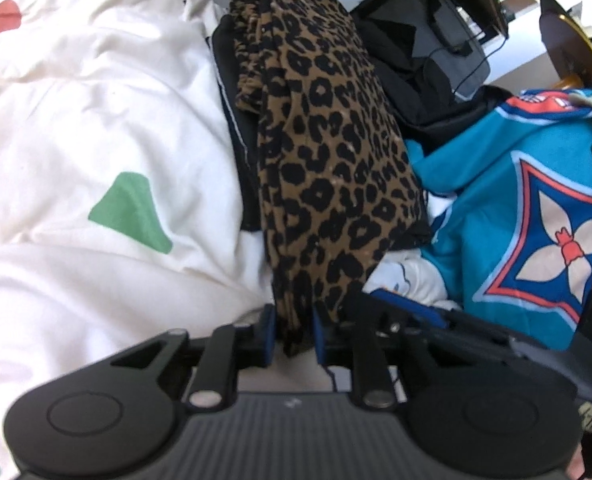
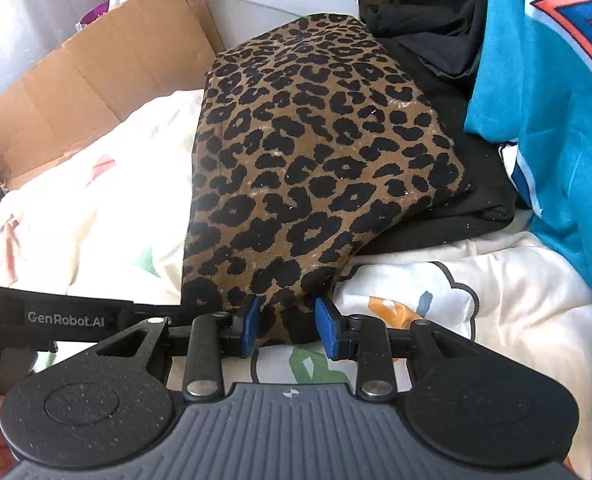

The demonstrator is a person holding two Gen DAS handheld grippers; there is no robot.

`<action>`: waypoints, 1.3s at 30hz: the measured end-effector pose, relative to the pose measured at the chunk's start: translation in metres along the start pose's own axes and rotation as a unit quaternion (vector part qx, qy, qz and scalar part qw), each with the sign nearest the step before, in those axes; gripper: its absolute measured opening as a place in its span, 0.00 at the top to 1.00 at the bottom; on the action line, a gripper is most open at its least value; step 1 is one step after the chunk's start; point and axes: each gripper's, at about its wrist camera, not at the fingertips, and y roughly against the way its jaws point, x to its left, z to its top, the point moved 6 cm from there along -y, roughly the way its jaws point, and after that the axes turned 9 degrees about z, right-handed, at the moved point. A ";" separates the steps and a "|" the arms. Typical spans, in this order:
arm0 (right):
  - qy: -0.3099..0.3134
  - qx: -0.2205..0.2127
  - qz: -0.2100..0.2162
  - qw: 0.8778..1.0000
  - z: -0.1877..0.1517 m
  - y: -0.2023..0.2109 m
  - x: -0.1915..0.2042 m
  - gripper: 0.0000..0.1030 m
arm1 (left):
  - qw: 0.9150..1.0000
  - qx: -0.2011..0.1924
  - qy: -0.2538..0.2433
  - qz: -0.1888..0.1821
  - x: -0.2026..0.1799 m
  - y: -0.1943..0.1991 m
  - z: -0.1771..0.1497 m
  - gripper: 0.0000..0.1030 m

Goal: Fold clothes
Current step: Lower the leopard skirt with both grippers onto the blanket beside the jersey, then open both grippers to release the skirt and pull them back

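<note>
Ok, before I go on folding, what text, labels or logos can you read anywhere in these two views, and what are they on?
"GenRobot.AI": white print on the black strap at the left of the right wrist view.
Large green letter shapes on the white bedding, partly hidden behind the right gripper: not readable.
Small mark on the teal jersey near its top edge: too blurred to read.
</note>
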 end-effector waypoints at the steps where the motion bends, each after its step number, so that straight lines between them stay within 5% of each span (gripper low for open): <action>1: -0.004 0.000 0.000 1.000 0.001 0.001 0.000 0.63 | 1.000 0.003 -0.004 0.006 0.001 0.005 0.001 0.77; 4: -0.012 -0.002 -0.002 1.000 0.002 0.006 -0.001 0.63 | 0.999 0.014 -0.014 0.028 0.004 0.022 0.004 0.55; 6: -0.016 0.003 -0.010 1.000 0.005 0.006 -0.001 0.63 | 0.998 0.020 -0.021 0.050 0.005 0.035 0.008 0.25; 10: -0.042 0.003 -0.027 0.999 0.018 0.017 -0.001 0.59 | 0.996 0.024 -0.027 0.086 0.009 0.061 0.021 0.18; 11: -0.051 0.003 -0.029 0.998 0.021 0.021 0.000 0.55 | 0.995 0.024 -0.028 0.095 0.010 0.066 0.025 0.13; 13: -0.066 0.005 -0.034 0.997 0.026 0.026 0.004 0.26 | 0.991 0.029 -0.036 0.122 0.011 0.077 0.032 0.02; 15: -0.091 0.004 -0.032 0.995 0.028 0.031 0.006 0.08 | 0.985 0.033 -0.052 0.158 0.011 0.088 0.037 0.01; 19: -0.122 0.032 -0.032 0.992 0.030 0.037 0.017 0.00 | 0.981 0.034 -0.056 0.184 0.012 0.118 0.045 0.00; 27: -0.117 0.049 -0.035 0.991 0.048 0.071 0.043 0.01 | 0.976 0.053 -0.062 0.204 0.002 0.176 0.052 0.00; 39: -0.127 0.042 -0.008 0.991 0.101 0.149 0.085 0.01 | 0.965 0.007 -0.039 0.258 -0.011 0.290 0.087 0.00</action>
